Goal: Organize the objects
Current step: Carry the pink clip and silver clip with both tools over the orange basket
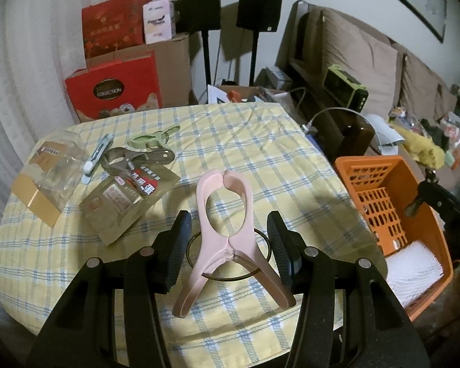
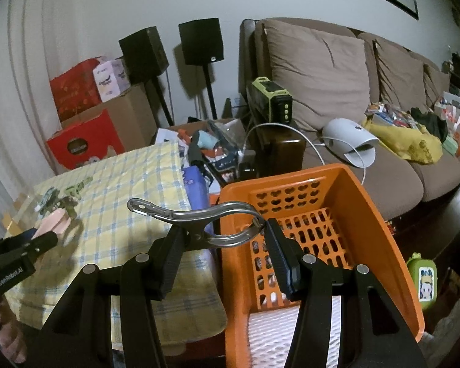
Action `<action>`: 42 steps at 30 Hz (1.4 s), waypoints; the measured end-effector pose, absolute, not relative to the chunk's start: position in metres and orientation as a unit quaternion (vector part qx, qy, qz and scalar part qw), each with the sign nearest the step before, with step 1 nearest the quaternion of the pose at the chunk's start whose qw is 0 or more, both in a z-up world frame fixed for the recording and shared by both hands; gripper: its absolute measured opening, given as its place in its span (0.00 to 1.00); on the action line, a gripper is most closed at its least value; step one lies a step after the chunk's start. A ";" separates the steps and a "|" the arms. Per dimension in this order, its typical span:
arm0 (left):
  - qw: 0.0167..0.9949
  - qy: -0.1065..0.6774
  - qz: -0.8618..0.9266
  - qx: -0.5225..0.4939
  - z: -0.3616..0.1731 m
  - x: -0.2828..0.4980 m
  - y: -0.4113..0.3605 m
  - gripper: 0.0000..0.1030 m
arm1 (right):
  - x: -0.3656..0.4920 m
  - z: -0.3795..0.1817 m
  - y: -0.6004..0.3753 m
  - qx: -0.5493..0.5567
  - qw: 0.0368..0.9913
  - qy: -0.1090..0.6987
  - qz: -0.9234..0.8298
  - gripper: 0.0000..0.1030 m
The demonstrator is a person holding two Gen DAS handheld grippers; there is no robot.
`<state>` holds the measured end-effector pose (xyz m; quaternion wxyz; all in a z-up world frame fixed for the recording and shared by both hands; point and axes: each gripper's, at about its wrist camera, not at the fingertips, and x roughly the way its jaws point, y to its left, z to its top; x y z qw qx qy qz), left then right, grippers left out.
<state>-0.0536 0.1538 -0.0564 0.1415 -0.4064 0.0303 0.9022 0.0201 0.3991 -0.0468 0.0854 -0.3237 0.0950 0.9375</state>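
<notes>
A pink clothes clip [image 1: 222, 214] with a wire ring stands upright between the pads of my left gripper [image 1: 229, 224], which is shut on it just above the checked tablecloth [image 1: 260, 153]. The right wrist view shows that same left gripper [image 2: 43, 236] at the far left with the pink clip [image 2: 53, 225]. My right gripper [image 2: 224, 230] is shut on a metal clip [image 2: 193, 217], held crosswise over the near left rim of the orange basket [image 2: 352, 202]. On the cloth lie a green clip [image 1: 155, 139], a dark clip [image 1: 138, 158] and a white clip [image 1: 96, 156].
Two brown packets [image 1: 128, 199] and a clear packet [image 1: 49, 171] lie at the table's left. The orange basket [image 1: 383, 190] stands off the table's right edge with a white pad [image 1: 414, 270] inside. Boxes, speakers on stands and a cluttered sofa lie beyond.
</notes>
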 end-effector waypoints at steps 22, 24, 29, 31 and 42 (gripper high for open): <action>0.172 0.039 0.904 -0.389 -0.041 -0.029 0.185 0.47 | 0.044 -0.033 0.442 -0.309 0.106 0.130 0.936 0.52; 0.176 0.040 0.904 -0.388 -0.040 -0.028 0.188 0.47 | 0.048 -0.032 0.448 -0.305 0.106 0.138 0.936 0.52; 0.189 0.044 0.902 -0.386 -0.035 -0.020 0.199 0.47 | 0.056 -0.029 0.461 -0.301 0.112 0.150 0.935 0.52; 0.194 0.045 0.901 -0.384 -0.034 -0.017 0.204 0.47 | 0.058 -0.029 0.465 -0.301 0.115 0.155 0.934 0.52; 0.219 0.051 0.897 -0.380 -0.031 -0.005 0.226 0.47 | 0.075 -0.022 0.488 -0.285 0.136 0.163 0.935 0.52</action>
